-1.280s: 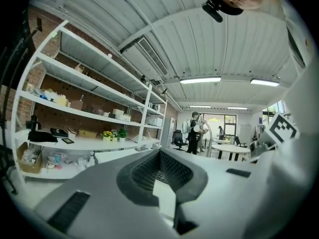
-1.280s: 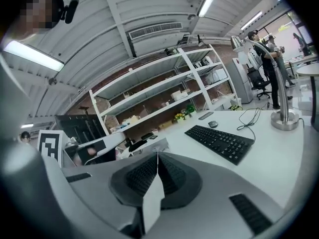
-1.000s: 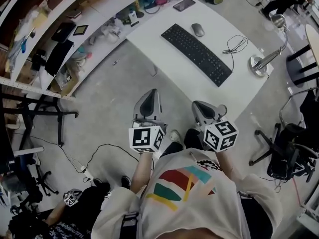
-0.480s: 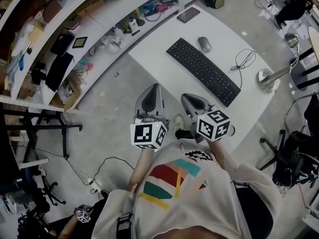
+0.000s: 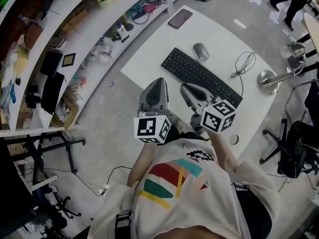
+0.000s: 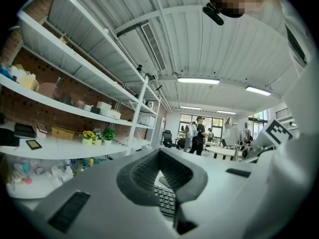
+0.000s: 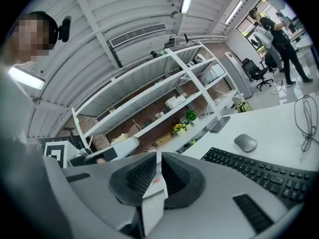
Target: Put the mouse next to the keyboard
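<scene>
White table (image 5: 149,59), shelving at its 9 o'clock, grey floor below.

Head view:
- Item 1: keyboard (image 5: 202,78), lying diagonally.
- Item 2: mouse (image 5: 201,51), at the keyboard's 12 o'clock, near it but apart.
- Item 3: phone (image 5: 180,18), at the mouse's 11 o'clock.
- My left gripper (image 5: 157,83) and right gripper (image 5: 188,88) sit at the keyboard's 7 o'clock, at the table's near edge, well short of the mouse.

Left gripper view: my jaws meet at the tips with nothing between them. Keyboard keys show through the wedge below.

Right gripper view: my jaws are pressed together and empty. The mouse is at 2 o'clock, beyond the keyboard.

Step, as I judge it: approach, with nothing grasped yet.

Next move, as I judge it: open 1 gripper, most likely the right. Reach over the keyboard, straddle the mouse's sides and close gently.
</scene>
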The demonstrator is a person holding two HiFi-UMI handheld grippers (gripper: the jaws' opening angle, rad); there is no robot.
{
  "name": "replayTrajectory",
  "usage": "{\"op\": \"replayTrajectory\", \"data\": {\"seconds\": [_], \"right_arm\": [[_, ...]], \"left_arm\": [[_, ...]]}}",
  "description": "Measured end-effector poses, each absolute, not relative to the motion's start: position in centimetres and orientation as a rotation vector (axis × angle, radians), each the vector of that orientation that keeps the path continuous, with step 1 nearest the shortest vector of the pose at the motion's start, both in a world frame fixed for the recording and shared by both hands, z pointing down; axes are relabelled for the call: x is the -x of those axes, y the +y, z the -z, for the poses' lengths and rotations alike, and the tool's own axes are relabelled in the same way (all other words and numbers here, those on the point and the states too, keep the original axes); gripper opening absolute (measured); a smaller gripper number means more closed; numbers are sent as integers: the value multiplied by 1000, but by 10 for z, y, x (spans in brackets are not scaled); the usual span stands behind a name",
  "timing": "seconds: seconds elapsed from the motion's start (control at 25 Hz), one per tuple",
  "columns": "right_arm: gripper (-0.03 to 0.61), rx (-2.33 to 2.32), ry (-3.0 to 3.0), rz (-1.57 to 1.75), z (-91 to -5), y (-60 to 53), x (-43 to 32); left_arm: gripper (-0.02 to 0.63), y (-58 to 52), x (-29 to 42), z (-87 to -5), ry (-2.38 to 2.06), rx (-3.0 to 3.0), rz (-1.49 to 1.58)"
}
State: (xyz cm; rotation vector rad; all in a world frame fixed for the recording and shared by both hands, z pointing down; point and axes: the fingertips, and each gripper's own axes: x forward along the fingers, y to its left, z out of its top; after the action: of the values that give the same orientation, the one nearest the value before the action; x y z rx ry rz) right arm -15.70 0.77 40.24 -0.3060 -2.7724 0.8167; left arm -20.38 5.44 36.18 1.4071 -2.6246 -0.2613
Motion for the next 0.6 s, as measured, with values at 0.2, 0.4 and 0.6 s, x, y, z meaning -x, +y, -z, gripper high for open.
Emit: {"op": "replayTrajectory", "data": {"seconds": [0.2,0.4,0.6], "right_arm": [[236,32,-2958,-635,-385,-48,191],[245,-170,-3005,-416,-360,-90,215],[409,-361,-2891,-112,-365,-125,234]], "left_arm": [[35,14,232,-365,-2511,-1593,228],[34,-17,256,-355,-2423,-1751,234],[35,-42,279,-354,-2362,-1830,250]]}}
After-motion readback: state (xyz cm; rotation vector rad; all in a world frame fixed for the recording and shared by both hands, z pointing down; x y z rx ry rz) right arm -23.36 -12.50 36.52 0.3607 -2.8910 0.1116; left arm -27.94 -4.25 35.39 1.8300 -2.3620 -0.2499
